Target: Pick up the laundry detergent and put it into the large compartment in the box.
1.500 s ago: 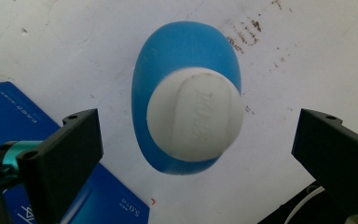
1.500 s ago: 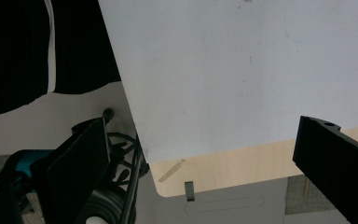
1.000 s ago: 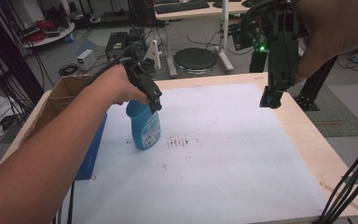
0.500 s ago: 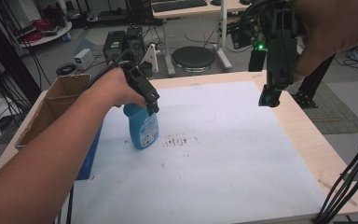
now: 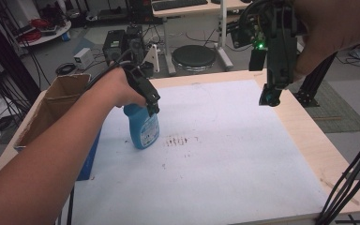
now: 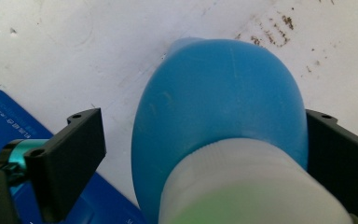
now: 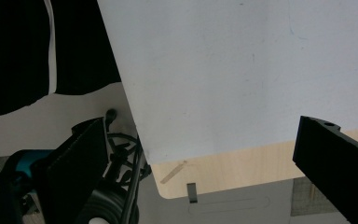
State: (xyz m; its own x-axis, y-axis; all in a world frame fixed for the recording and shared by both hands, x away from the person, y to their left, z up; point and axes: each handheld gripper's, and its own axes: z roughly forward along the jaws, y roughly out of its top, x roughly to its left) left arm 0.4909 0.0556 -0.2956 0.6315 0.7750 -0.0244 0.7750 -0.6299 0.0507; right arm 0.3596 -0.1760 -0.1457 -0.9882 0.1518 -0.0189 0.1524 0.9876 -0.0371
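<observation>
A blue spray bottle [image 5: 144, 132] stands upright on the white sheet [image 5: 225, 154], left of the middle. My left gripper [image 5: 153, 107] reaches down over its top. In the left gripper view the bottle's blue shoulder [image 6: 219, 93] and white collar sit between the jaws of that gripper [image 6: 200, 121]. Its jaws have just been closing. The right jaw lies against the bottle, while the left jaw stands clear of it with a gap. My right gripper [image 5: 268, 99] hangs high over the table's far right, open, with nothing between the jaws of it [image 7: 205, 135].
An open cardboard box [image 5: 58, 101] sits at the table's left edge. A flat blue thing [image 5: 90, 157] lies just left of the bottle. Brown stains [image 5: 178, 140] mark the sheet beside the bottle. A black stool [image 5: 194, 57] stands beyond the table, and black cables [image 5: 351, 178] hang at the near right corner.
The left hand has shifted only slightly at the bottle's top. The bottle and the right gripper stay where they were.
</observation>
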